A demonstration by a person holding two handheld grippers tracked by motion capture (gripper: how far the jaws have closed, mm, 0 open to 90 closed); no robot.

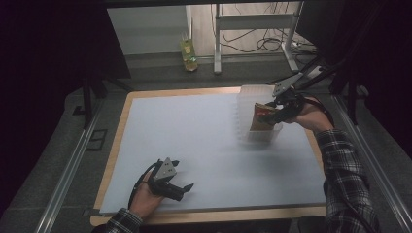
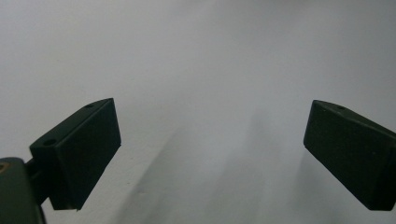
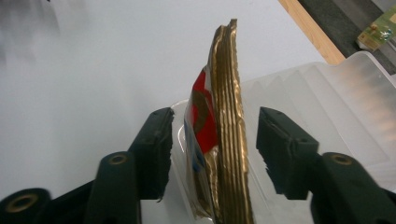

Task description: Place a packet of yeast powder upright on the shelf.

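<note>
Up close, right gripper (image 3: 212,140) fingers spread around gold packet (image 3: 226,126), left gripper (image 2: 210,154) fingers spread.

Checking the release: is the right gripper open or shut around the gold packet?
Open: right gripper shows gaps both sides of gold packet.

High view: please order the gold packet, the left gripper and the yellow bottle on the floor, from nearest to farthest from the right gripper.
1. Gold packet, between the right gripper's jaws.
2. Yellow bottle, beyond the table's far edge.
3. Left gripper, near front-left.
</note>
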